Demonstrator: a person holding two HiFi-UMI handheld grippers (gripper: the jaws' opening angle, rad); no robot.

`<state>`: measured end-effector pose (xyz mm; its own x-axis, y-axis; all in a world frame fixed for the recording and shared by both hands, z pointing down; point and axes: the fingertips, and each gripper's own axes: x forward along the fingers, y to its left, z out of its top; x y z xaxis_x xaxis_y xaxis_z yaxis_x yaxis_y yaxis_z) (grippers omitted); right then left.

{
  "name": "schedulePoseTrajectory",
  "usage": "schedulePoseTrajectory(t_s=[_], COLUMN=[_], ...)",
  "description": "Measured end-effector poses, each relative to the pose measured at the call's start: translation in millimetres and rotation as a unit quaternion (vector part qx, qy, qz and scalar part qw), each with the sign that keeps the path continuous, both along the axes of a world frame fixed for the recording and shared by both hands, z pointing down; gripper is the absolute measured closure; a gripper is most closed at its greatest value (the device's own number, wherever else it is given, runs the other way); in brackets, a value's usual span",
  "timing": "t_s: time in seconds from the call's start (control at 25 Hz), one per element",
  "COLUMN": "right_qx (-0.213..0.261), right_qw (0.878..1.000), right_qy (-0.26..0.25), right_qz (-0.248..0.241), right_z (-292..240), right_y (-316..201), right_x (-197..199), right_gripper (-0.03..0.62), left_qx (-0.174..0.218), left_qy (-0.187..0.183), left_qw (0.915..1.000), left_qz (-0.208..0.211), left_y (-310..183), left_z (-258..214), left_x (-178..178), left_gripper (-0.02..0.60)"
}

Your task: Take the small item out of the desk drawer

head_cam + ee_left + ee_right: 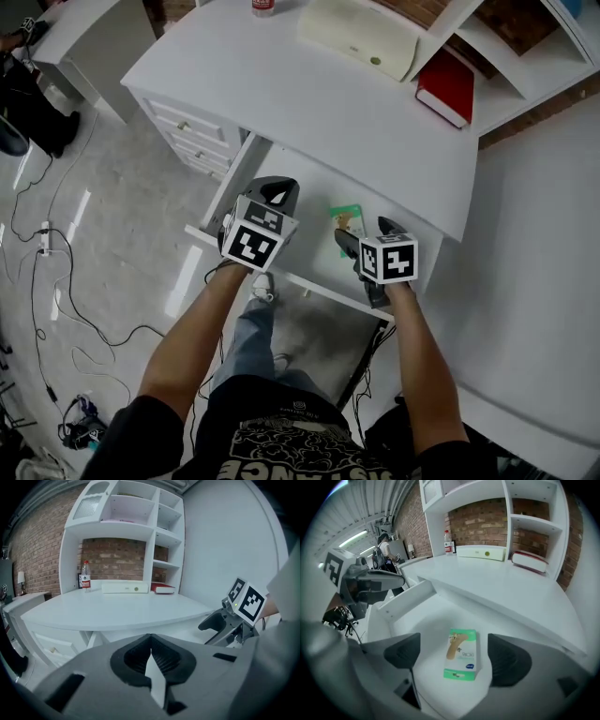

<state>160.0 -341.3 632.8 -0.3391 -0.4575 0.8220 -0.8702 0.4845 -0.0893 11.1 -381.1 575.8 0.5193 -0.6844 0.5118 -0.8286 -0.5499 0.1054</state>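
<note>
2 grippers show in the head view, both over the open drawer (305,251) that sticks out from under the white desk (328,103). The left gripper (273,191) sits at the drawer's left end, I'd say parked there so it stays clear. The right gripper (367,234) is further right, just above the small green-and-white box (348,222) that lies flat on the drawer floor near the back.

In the left gripper view, the jaws are pressed together with nothing between them. They look across the desk top toward the shelves, not at the box, so I judge this hand has no part in the pick.

In the right gripper view, the jaws stand wide apart. The box (462,654) lies between them on the drawer floor, with bare white showing on either side, so neither pad touches it. I read that wide spread as lining up to straddle the box's long sides before closing. The box is not yet lifted.
</note>
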Motion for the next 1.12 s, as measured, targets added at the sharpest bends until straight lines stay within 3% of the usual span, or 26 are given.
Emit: schedulePoseTrajectory(t_s=[0.44,1.12], right_qx=[-0.082,-0.128], right_qw=[0.995,0.987], right_qy=[0.055,0.092], right_qz=[0.006,0.039], right_z=[70.2,101.7], right_y=[-14.0,-15.7], right_x=[3.5,6.7], right_gripper=[0.137,0.173], left_qx=[-0.023,-0.039], left_qy=[-0.001,-0.001], left_qw=[0.9996,0.9989], left_qz=[0.018,0.028], left_y=[-17.3,-22.2], left_z=[26.7,38.0], left_x=[-1.8,-5.3], left_gripper=[0.574,0.574])
